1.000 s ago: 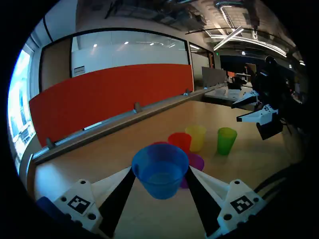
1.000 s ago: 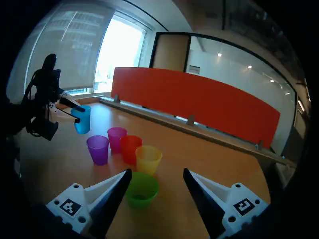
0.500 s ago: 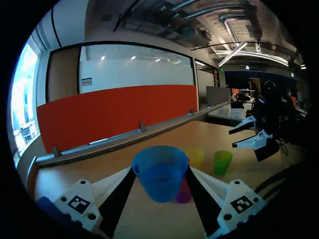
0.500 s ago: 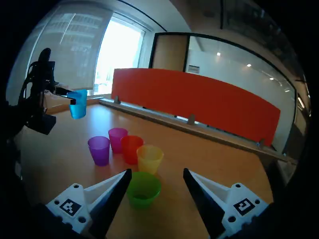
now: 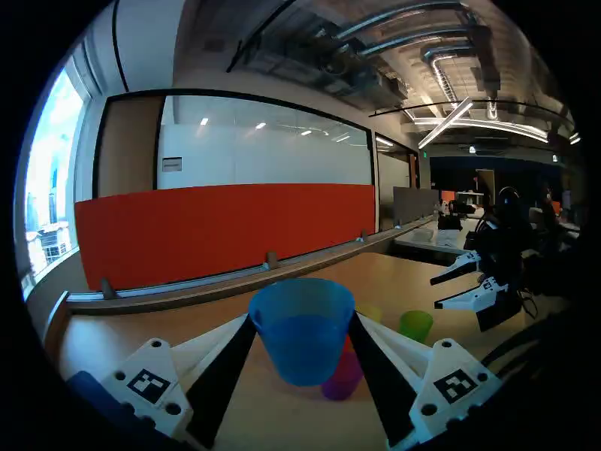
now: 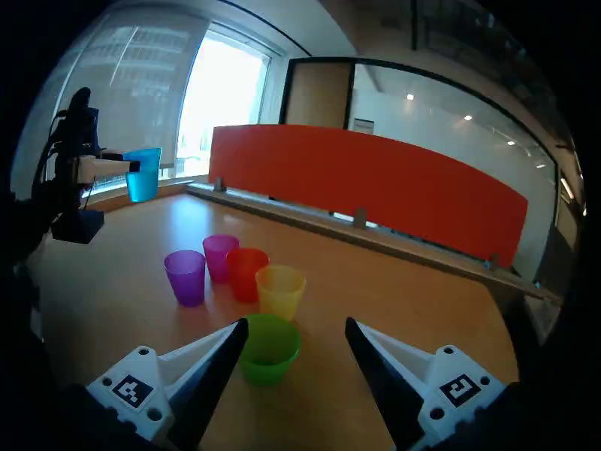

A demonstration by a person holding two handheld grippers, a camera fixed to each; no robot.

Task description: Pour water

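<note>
Right gripper view: cups close-packed in a diagonal row mid-frame: purple (image 6: pixel 184 276), pink (image 6: pixel 220 255), red (image 6: pixel 246 273), yellow (image 6: pixel 280 292). Green (image 6: pixel 268 352) sits low centre at the right gripper (image 6: pixel 294 322), jaws spread. Bare table (image 6: pixel 428 308) lower left and across the right half, room to pass. Rail (image 6: pixel 360 231) and orange screen (image 6: pixel 376 184) wall off the far edge. Left gripper (image 6: pixel 129 159) clamping blue cup (image 6: pixel 143 182) hangs upper left.

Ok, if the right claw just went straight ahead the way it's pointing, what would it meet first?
Most likely the green cup: it stands just ahead of the open right claw, between its fingertips and a little off-centre. The yellow cup stands behind it. Depth is hard to judge.
</note>
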